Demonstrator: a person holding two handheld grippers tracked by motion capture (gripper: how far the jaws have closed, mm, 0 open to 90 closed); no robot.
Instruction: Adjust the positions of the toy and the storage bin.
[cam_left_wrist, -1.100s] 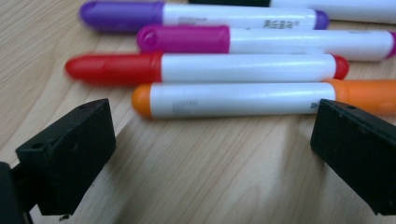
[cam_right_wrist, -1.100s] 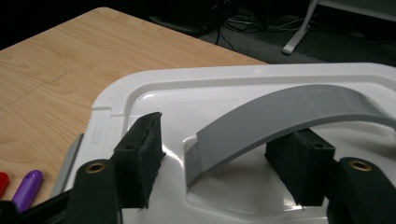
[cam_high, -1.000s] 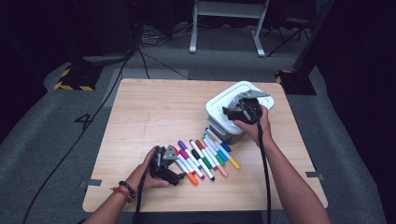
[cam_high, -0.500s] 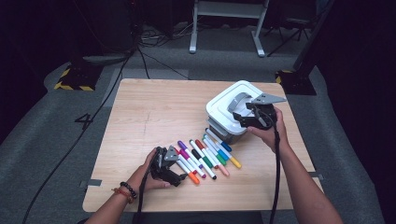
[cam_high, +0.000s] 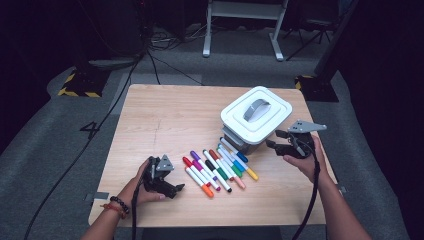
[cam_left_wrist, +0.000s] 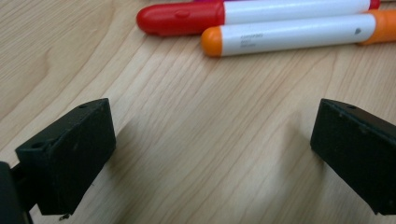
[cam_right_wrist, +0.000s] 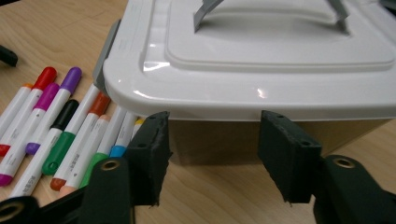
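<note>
Down at the lower left of the high view, the left gripper rests low over the wooden table, its jaws spread wide with only bare wood between them in the left gripper view. Just ahead of it, along the top of that view, lie a red marker and an orange marker, side by side and touching. They belong to a row of markers at the centre of the high view. Right of centre stands a white lidded box with a grey handle on its lid. The right gripper sits at the box's right edge, pointing at its side wall below the lid rim. Its jaws have just been closing and now stand half apart, holding nothing, with the box wall beyond the gap.
</note>
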